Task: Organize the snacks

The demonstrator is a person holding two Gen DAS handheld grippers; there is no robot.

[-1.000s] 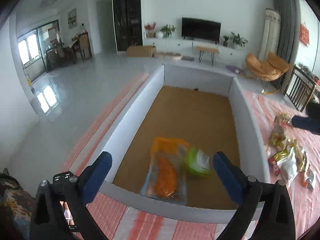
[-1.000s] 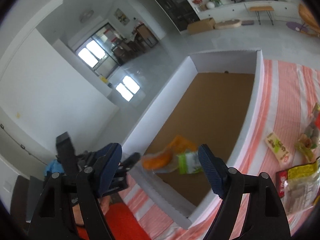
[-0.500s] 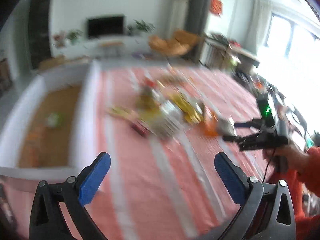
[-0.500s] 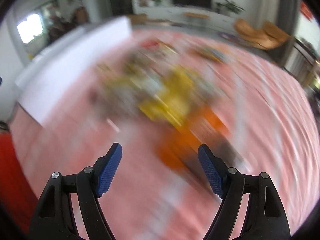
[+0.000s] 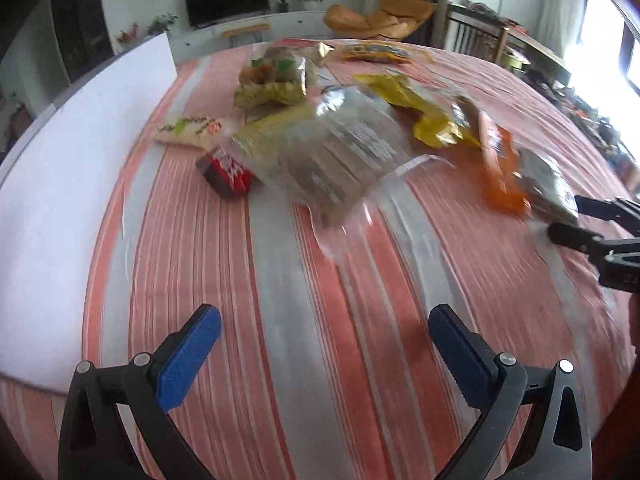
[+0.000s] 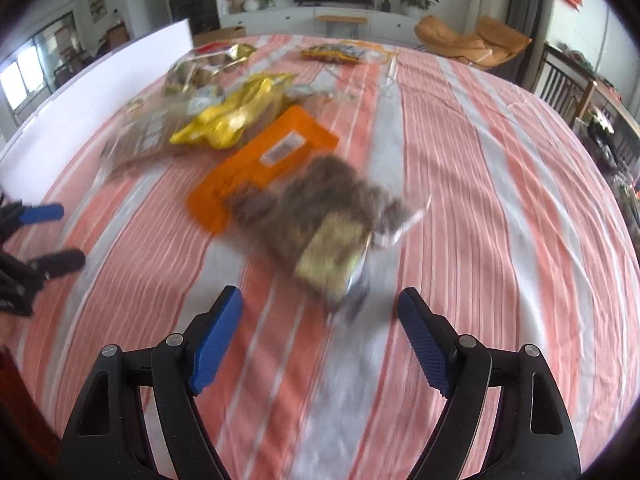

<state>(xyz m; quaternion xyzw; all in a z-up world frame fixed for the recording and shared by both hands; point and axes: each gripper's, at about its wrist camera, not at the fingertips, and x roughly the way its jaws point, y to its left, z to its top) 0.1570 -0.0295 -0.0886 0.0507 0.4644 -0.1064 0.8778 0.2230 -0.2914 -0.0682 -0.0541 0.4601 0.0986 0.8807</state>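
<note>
Several snack packs lie in a pile on the striped cloth. Just ahead of my right gripper lies a clear bag of brown pieces, overlapping an orange pack. The right jaws are opening and nothing is between them. My left gripper stands open and empty above bare cloth. Ahead of it lie a large clear bag, a red pack, a yellow bag and a white-green pack.
The white wall of the big box runs along the left of the pink and white striped cloth. More packs lie at the far end. A TV unit, plants and an orange chair stand beyond.
Both grippers have swung away from the open box holding an orange and a green pack. They have come down over the snack pile on the cloth. Both stay open.
</note>
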